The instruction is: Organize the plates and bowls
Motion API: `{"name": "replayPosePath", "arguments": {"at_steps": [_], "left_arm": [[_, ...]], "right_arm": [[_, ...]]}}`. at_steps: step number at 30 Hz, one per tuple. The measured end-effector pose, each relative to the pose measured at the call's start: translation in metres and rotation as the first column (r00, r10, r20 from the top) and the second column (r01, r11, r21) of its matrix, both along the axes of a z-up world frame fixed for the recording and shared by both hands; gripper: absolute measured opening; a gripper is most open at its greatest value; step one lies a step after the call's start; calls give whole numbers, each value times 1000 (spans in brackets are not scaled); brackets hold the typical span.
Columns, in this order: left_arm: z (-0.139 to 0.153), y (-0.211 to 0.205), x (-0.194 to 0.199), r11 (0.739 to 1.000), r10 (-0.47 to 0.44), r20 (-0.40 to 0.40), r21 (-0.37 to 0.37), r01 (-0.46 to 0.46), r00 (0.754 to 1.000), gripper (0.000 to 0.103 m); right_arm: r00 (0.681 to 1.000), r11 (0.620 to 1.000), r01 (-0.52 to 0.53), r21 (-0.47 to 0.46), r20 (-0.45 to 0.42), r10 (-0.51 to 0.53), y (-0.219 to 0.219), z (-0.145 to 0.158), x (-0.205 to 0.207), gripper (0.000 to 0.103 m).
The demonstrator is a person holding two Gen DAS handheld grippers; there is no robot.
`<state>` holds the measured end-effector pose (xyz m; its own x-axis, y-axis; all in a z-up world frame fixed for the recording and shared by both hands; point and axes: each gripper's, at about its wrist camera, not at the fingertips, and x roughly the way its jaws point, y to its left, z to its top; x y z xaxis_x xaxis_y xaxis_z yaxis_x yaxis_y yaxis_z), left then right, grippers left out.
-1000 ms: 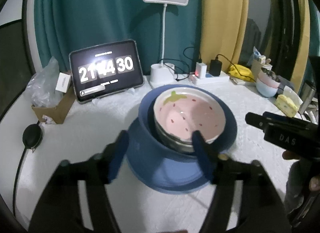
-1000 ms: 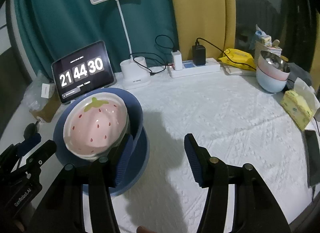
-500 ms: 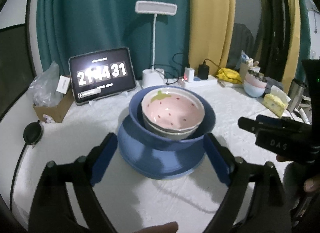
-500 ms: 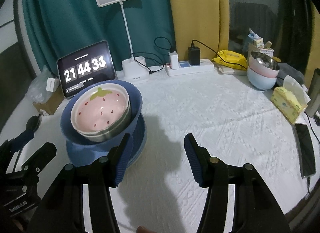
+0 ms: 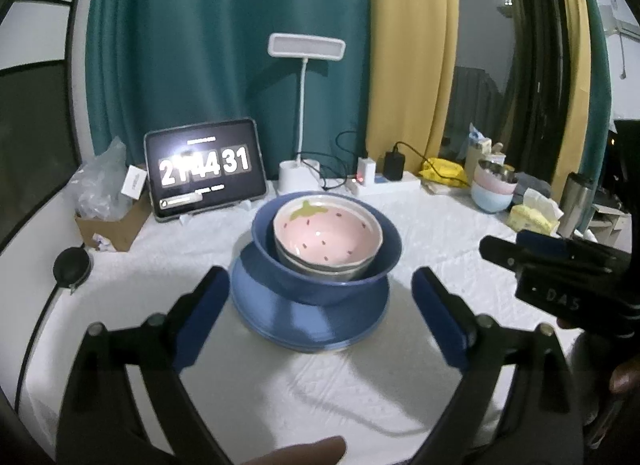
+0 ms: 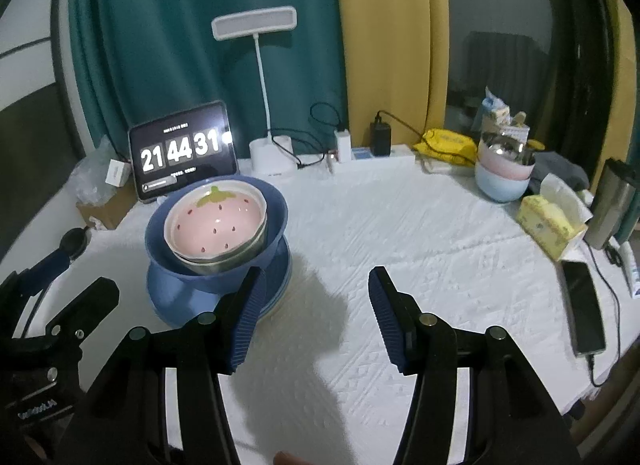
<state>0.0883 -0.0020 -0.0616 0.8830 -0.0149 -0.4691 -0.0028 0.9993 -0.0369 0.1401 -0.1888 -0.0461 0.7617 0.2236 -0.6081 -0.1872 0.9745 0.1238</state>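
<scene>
A pink strawberry bowl sits in a metal bowl, nested in a dark blue bowl on stacked blue plates on the white cloth. My left gripper faces this stack from the near side. Its jaws are opening, the pads stand clear of the stack, and nothing is held. My right gripper is open and empty over bare cloth, just right of the stack. Its left finger overlaps the plates' edge in that view.
Behind the stack stand a tablet clock, a desk lamp and a power strip. At back right are stacked pastel bowls, a tissue pack and a flask. A phone lies right; a cardboard box left.
My left gripper's jaws have spread wide and drawn back from the blue bowl they flanked. The right gripper has also pulled back and up, so the stack looks smaller and farther.
</scene>
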Motion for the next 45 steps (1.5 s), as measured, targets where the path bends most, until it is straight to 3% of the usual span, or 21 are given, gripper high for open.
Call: {"name": "replayPosePath", "arguments": {"at_steps": [31,45], "left_arm": [[75,-11,-44,1000,4,146,29,-8,989,94],[98,-12,-57,1000,6,167,19,-9,986,94]], "right_arm": [[983,999,39,6,178,-40,-25,67,-53,57],[968,999,29,31,248,-36,-33,97,-78,58]]}}
